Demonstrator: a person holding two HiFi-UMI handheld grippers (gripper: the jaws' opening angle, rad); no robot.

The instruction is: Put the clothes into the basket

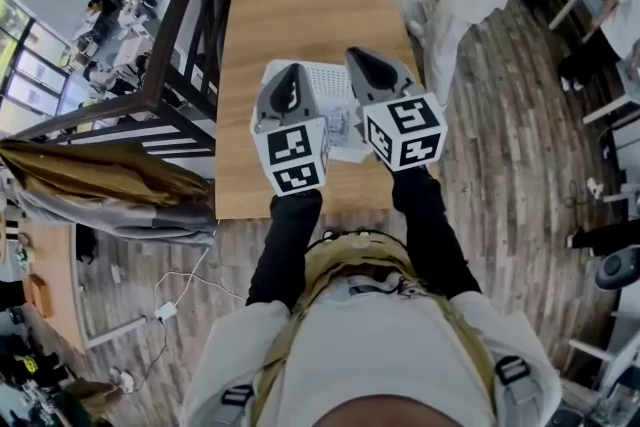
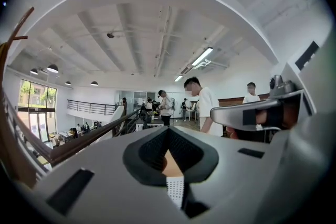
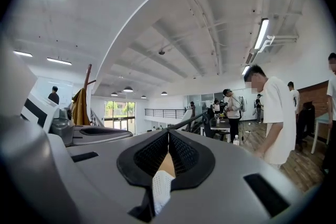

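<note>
1. On the wooden table (image 1: 300, 5), a white basket (image 1: 326, 81) sits under both grippers.
2. Left gripper (image 1: 291, 73) and right gripper (image 1: 362, 56): jaws pressed together and empty, side by side. This looks like a rest pose, not a grasp.
3. A pale cloth (image 1: 343, 133) appears to lie at the basket's near side, between the grippers.

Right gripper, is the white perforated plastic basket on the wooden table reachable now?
Likely yes: the right gripper hangs over the white perforated basket, nothing between them; its jaws are together.
</note>
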